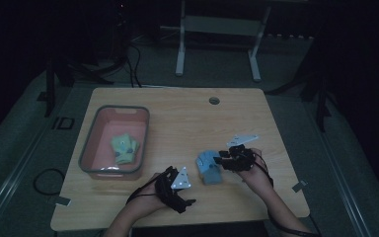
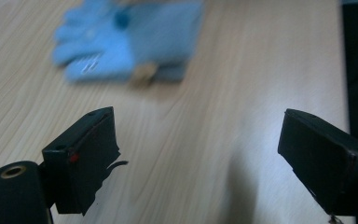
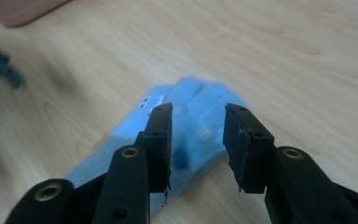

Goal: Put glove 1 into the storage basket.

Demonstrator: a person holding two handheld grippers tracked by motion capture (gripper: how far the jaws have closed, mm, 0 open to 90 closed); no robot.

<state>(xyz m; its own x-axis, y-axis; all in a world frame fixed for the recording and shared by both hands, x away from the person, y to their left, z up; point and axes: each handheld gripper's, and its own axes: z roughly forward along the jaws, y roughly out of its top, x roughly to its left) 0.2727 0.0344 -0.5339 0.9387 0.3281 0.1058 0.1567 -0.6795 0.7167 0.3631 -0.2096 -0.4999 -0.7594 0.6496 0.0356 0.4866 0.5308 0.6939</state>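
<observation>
On the table: a pair of blue gloves point(image 1: 208, 166) is lying flat on the wooden table point(image 1: 187, 123), just in front of the right gripper point(image 1: 225, 159).
Right gripper: jaws are standing apart over the gloves, pressing on nothing; it is looking like a release, the pair left resting by its own weight.
Left gripper point(image 1: 187, 201): it is hanging wide open and empty near the table's front edge, pointing toward the gloves.
Pink bin point(image 1: 91, 143): it is sitting at the left, holding a yellow-green pair point(image 1: 125, 148), probably the place for sorted gloves.
</observation>
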